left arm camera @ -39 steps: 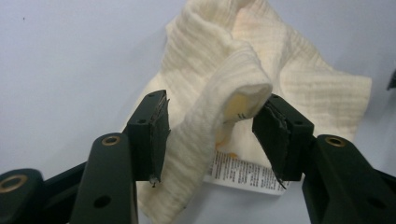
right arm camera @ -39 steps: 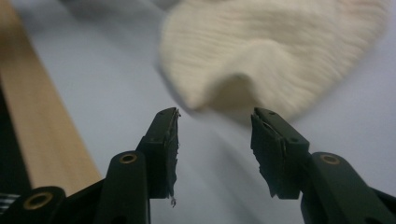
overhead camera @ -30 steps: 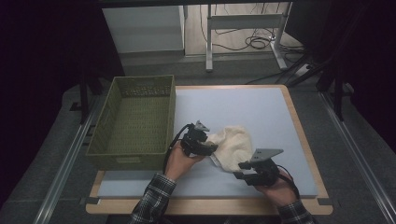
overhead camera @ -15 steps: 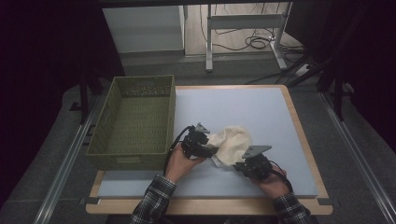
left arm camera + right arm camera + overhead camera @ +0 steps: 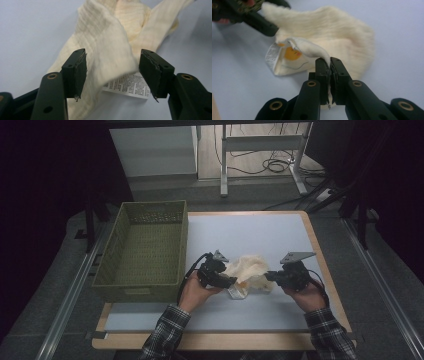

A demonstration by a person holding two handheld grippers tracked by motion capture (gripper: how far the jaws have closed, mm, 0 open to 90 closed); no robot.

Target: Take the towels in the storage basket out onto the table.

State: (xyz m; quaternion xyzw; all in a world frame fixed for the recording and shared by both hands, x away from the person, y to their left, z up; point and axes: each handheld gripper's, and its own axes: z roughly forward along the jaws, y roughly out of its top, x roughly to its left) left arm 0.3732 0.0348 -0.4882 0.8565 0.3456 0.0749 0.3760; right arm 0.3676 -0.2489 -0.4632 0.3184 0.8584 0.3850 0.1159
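high view: crumpled ribbed cream cloth (image 5: 248, 268)

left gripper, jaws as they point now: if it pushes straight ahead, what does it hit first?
Most likely the cream cloth. The left gripper has its jaws open around a fold of it, with the white care label just beneath. Whether the pads already touch the fabric is unclear.

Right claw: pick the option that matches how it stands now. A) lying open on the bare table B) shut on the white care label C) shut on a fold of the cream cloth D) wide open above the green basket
C: in the right gripper view the right claw has its jaws pressed together on a thin fold of the cream cloth, which rises from them toward the rest of the garment.
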